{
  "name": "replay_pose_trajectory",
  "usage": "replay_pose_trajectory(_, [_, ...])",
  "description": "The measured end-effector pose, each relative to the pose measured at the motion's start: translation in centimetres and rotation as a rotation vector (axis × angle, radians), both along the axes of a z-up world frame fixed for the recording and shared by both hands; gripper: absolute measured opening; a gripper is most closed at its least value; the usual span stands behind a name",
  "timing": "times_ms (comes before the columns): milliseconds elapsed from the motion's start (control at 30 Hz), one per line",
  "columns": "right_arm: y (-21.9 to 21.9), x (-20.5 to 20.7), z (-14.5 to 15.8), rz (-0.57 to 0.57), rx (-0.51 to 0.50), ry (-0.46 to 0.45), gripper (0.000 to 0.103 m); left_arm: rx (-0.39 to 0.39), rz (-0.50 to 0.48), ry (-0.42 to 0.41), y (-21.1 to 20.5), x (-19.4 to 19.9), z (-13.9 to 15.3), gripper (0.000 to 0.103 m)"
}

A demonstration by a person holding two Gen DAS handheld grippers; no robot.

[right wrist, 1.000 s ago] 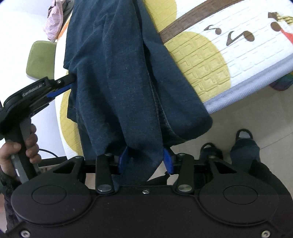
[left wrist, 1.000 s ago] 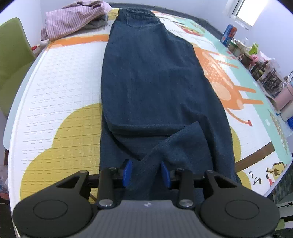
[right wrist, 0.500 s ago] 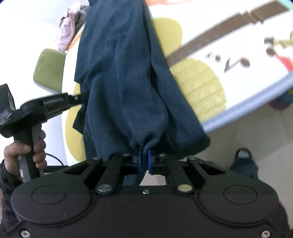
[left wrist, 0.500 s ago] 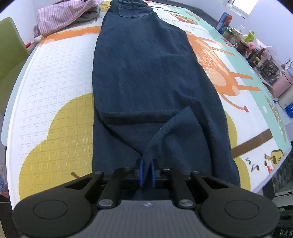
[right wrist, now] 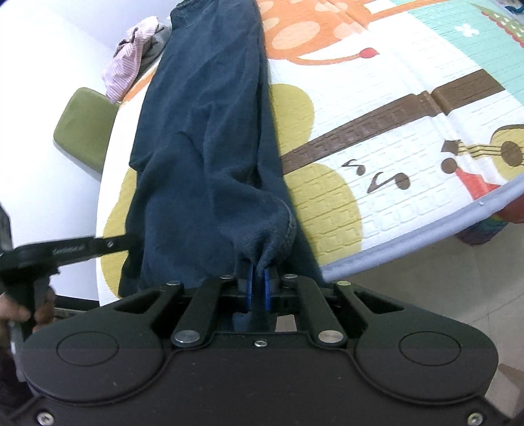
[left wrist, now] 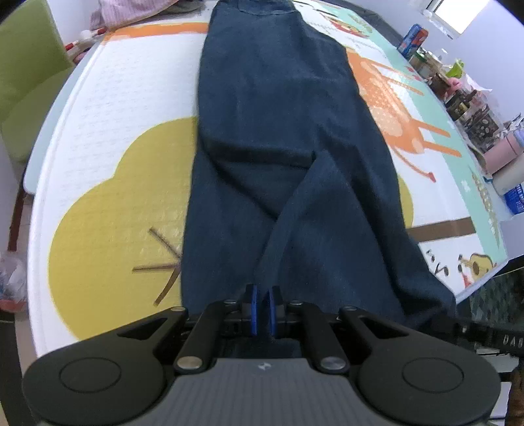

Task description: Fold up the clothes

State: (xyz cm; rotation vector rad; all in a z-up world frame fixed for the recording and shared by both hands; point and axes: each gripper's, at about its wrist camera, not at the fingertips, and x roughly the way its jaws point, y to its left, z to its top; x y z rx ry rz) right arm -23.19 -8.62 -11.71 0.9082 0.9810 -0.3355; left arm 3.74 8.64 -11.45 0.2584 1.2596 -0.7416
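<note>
Dark blue jeans [left wrist: 278, 131] lie lengthwise on a patterned mat [left wrist: 108, 183], waistband at the far end. My left gripper [left wrist: 262, 309] is shut on a raised fold at the near hem, the cloth pinched between its blue pads. In the right wrist view the jeans [right wrist: 203, 131] run up the mat [right wrist: 393, 137], and my right gripper [right wrist: 258, 288] is shut on a bunched hem corner near the table's front edge. The left gripper's black body [right wrist: 65, 252] reaches in from the left, held by a hand [right wrist: 19, 311].
A striped pink garment [left wrist: 131, 13] is heaped at the far end of the table. A green chair [left wrist: 26, 72] stands at the left. Jars, cans and a pink box [left wrist: 471, 108] crowd the right side. The mat's front edge [right wrist: 425, 239] drops to a tiled floor.
Both grippers have shut on the jeans' near hem, which they straddled with open jaws a second ago. The hem now rises off the mat, and both views have shifted forward over the table.
</note>
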Motion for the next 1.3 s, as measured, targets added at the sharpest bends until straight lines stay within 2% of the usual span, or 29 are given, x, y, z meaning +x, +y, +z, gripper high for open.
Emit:
replay_pose_trajectory(300, [1.1,0.7,-0.1,0.097,-0.061,0.032,0.005,0.044,0.070,0.061,4.1,-2.6,-2.2,0.009])
replay_pose_trajectory(367, [1.1,0.9,-0.3,0.100,-0.064,0.041,0.006,0.012,0.092,0.063,4.7,-2.8,-2.2,0.010])
replay_pose_trajectory(400, [1.1,0.9,-0.4,0.099,-0.063,0.043,0.008,-0.004,0.101,0.061,4.8,-2.8,-2.1,0.014])
replay_pose_trajectory(467, [1.0,1.0,-0.5,0.094,-0.053,0.053,0.015,-0.036,0.108,0.039,4.8,-2.8,-1.6,0.016])
replay_pose_trajectory(533, [0.9,0.9,-0.7,0.086,-0.035,0.057,0.020,-0.055,0.101,0.008,4.4,-2.7,-1.0,0.027])
replay_pose_trajectory(600, [1.0,0.9,-0.6,0.088,-0.032,0.056,0.020,-0.067,0.094,-0.034,3.8,-2.6,-0.5,0.035])
replay_pose_trajectory(733, [1.2,0.8,-0.6,0.088,-0.037,0.051,0.031,-0.071,0.065,-0.097,2.6,-2.1,-0.1,0.044])
replay_pose_trajectory(1067, [1.3,0.2,-1.0,0.053,-0.022,0.063,0.031,-0.014,-0.007,-0.125,0.5,-0.7,-2.2,0.046])
replay_pose_trajectory(1300, [1.4,0.1,-1.2,0.043,-0.011,0.069,0.031,0.039,-0.046,-0.144,-0.2,-0.9,-3.1,0.051])
